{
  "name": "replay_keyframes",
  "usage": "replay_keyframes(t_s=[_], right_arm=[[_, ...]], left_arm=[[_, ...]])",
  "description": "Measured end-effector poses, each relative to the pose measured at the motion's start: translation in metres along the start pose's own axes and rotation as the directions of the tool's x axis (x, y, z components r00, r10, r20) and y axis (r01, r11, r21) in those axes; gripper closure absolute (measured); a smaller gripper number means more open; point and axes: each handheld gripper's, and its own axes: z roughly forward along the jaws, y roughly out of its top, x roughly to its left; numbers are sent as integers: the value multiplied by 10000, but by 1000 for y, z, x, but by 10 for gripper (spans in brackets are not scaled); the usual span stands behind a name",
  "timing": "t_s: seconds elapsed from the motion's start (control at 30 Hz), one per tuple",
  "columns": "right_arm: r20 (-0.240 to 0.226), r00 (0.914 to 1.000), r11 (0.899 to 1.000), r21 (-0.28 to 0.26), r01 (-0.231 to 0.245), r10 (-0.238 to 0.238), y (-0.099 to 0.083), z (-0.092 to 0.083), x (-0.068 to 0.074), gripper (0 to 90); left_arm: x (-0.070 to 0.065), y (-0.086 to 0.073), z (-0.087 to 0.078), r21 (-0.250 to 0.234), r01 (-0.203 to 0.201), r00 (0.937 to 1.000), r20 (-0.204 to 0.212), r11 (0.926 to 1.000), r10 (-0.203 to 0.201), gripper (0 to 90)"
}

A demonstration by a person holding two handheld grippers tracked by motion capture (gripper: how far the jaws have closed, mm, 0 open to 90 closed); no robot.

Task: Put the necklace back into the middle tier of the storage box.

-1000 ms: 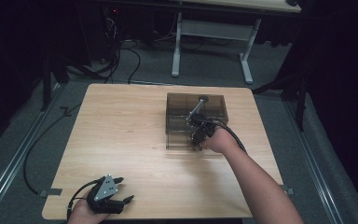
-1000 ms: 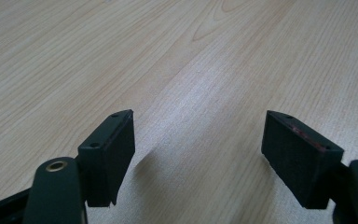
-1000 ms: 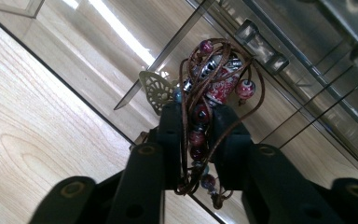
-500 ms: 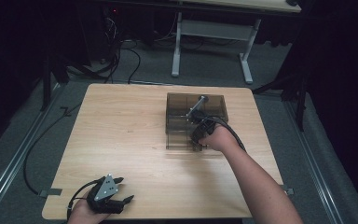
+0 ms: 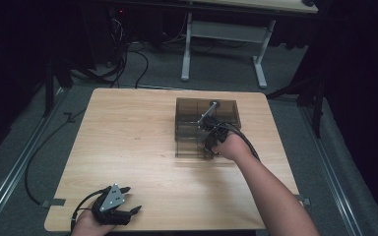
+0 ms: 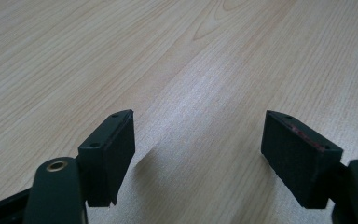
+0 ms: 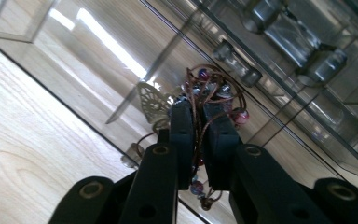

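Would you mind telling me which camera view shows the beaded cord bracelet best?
The right gripper view: the beaded cord bracelet sits close up, pinched between the right gripper fingers. In the high view the hand hides it; the left gripper view faces bare table.

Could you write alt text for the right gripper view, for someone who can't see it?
Two black jaws of the right gripper pinch a tangle of brown cord strung with small red and purple beads, held over a clear smoky plastic organiser box on a pale wooden table. A filigree metal charm hangs beside the jaws.
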Motion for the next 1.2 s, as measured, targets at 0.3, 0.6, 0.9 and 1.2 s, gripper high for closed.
replay_keyframes(t_s=[0.3,0.6,0.9,1.2], right_arm=[[-303,9990,9993,-178,326,-332,4,5,11,837],[138,9998,9998,79,167,-168,-2,9,1,832],[-176,9996,9994,-243,-240,235,-7,-8,-4,694],[13,9987,9987,-115,-506,506,-22,-24,-12,743]], left_arm=[[0,0,0,-4,-10,10000,-5,10000,10,264],[0,0,0,5,-20,10000,-10,10000,20,265],[0,0,0,35,-31,10000,-5,10000,31,266],[0,0,0,45,-34,10000,-17,10000,34,266]])
